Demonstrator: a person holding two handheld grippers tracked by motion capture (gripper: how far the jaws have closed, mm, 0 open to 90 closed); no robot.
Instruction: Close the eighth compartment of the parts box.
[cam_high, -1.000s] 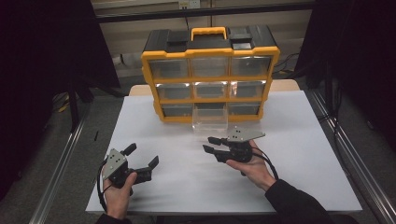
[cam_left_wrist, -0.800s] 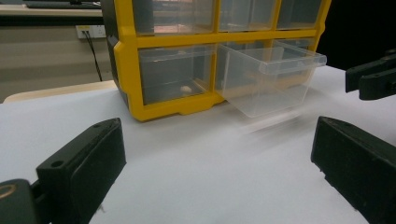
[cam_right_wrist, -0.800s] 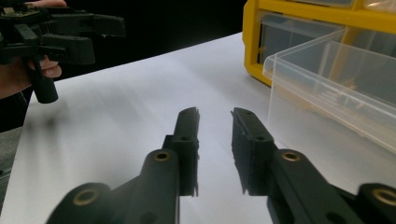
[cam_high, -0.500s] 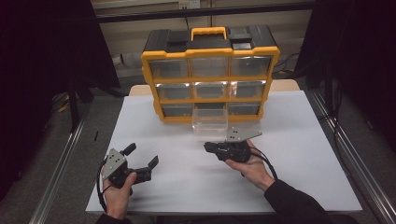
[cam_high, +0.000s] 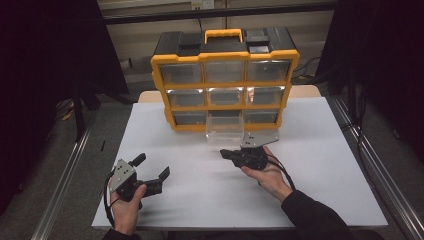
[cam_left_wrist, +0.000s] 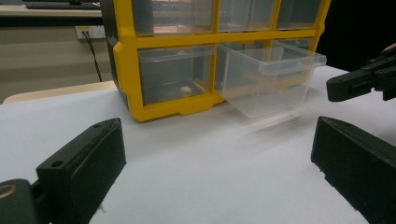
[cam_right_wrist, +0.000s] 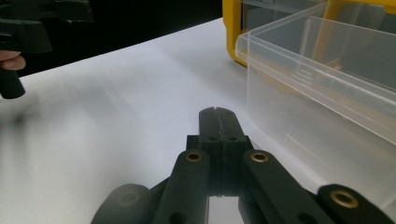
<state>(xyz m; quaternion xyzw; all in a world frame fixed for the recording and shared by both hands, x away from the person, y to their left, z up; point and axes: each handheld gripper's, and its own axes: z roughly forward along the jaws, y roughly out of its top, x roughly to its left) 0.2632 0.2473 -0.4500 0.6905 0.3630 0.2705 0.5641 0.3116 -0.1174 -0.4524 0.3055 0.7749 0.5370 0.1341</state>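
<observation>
Landmark: the yellow organiser (cam_high: 225, 80), a black-topped cabinet with a yellow handle and three rows of three clear drawers, stands upright at the far middle of the white bench (cam_high: 320, 165).

Pulled drawer (cam_high: 225, 127): the middle drawer of the organiser's bottom row sticks out forward from its slot, toward the person; it is clear and looks empty. In the left gripper view (cam_left_wrist: 266, 77) it juts past the yellow frame, and in the right gripper view (cam_right_wrist: 327, 79) its rim and wall stand close by.

Small item (cam_left_wrist: 185, 88): a pale little object lies inside the bottom-row drawer next to the pulled one; what it is cannot be told.

Left claw (cam_high: 150, 169): held in the person's left hand (cam_high: 125, 205), well in front of the organiser and toward its left side, low over the bench. Its jaws stand wide apart with nothing between them, as the left gripper view (cam_left_wrist: 215, 172) shows.

Right claw (cam_high: 226, 154): held in the person's right hand (cam_high: 267, 175), just in front of the pulled drawer and near its front wall, apart from it. Its jaws are pressed together with nothing held, seen in the right gripper view (cam_right_wrist: 218, 114), pointing across the organiser's front.

Bench surface: plain white around the organiser; dark floor and metal rails flank it.
</observation>
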